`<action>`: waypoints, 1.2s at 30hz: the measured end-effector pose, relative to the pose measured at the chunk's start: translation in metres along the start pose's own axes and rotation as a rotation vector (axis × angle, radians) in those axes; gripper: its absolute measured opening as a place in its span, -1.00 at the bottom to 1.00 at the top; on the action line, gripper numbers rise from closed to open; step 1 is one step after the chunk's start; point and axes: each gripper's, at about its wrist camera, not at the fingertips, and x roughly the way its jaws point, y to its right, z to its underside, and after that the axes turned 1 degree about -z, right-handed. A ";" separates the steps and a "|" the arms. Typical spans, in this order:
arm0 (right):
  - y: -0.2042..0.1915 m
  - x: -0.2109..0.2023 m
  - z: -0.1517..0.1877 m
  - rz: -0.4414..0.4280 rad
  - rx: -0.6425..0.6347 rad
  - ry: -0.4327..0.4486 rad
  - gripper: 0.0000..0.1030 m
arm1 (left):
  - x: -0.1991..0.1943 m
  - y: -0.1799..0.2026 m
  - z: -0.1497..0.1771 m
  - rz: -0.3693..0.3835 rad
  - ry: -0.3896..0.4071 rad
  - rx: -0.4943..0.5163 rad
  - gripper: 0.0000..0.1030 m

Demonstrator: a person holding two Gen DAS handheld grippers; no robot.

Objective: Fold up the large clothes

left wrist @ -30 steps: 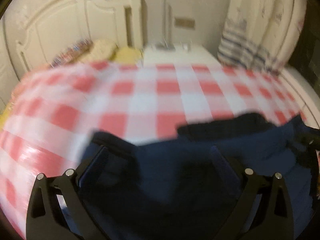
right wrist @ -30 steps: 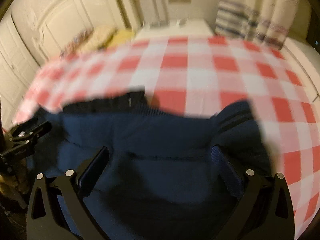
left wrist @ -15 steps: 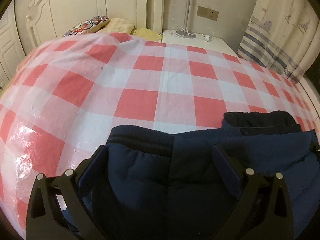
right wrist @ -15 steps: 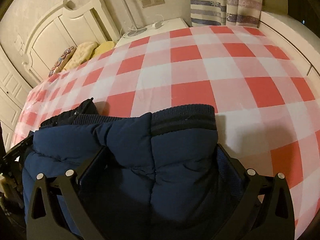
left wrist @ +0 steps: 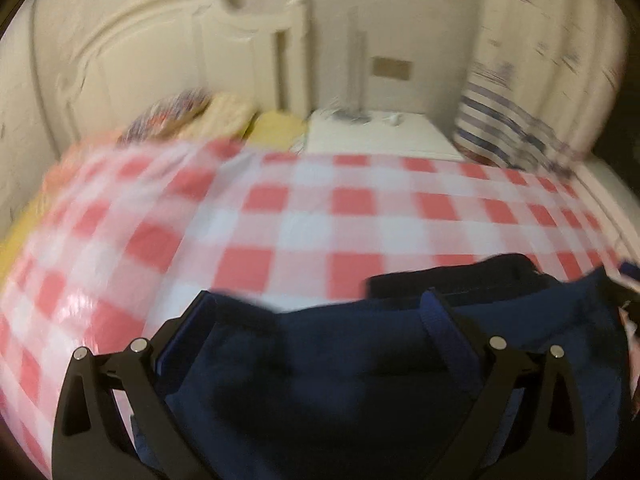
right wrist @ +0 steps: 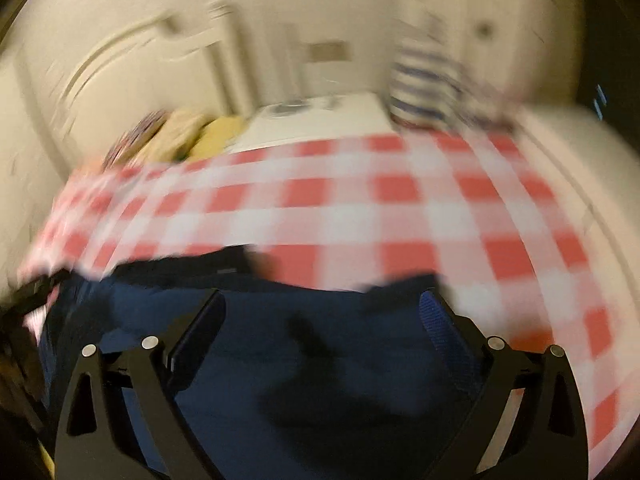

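A navy padded jacket (left wrist: pixel 360 380) lies on the near edge of a bed with a red and white checked cover (left wrist: pixel 320 220). It also shows in the right wrist view (right wrist: pixel 320 360), with a dark ribbed hem along its far edge. My left gripper (left wrist: pixel 316 312) is open, its jaws wide apart over the jacket's left part. My right gripper (right wrist: pixel 320 312) is open over the jacket's right part. The left gripper shows at the left edge of the right wrist view (right wrist: pixel 28 300). Both views are blurred by motion.
A white headboard (left wrist: pixel 140 60) and pillows (left wrist: pixel 208 116) stand at the far left of the bed. A white nightstand (left wrist: pixel 380 136) and striped curtains (left wrist: pixel 512 120) are behind. The checked cover (right wrist: pixel 360 208) stretches beyond the jacket.
Both views have tilted up and turned blurry, so both grippers are moving. The jacket sits lower in both views than half a second ago. The jaws stay wide apart.
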 end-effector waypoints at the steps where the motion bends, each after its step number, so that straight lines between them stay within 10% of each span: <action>1: -0.016 0.006 -0.001 -0.001 -0.049 -0.017 0.85 | 0.001 0.012 0.000 -0.003 0.004 0.033 0.95; 6: -0.043 0.063 0.012 0.005 -0.095 -0.149 0.81 | 0.057 0.052 0.022 0.001 -0.160 0.146 0.96; 12: -0.021 0.066 0.016 -0.142 0.054 -0.127 0.84 | 0.066 0.026 0.025 0.125 -0.171 0.009 0.96; 16: -0.006 0.052 0.021 -0.053 0.161 -0.024 0.65 | 0.066 0.027 0.029 0.115 -0.155 0.019 0.96; 28: -0.007 0.061 0.016 -0.112 0.099 -0.179 0.90 | 0.056 0.023 0.024 0.057 -0.209 0.033 0.96; 36: -0.055 0.009 0.039 -0.083 -0.159 -0.139 0.90 | 0.008 0.031 0.041 -0.048 -0.058 0.150 0.95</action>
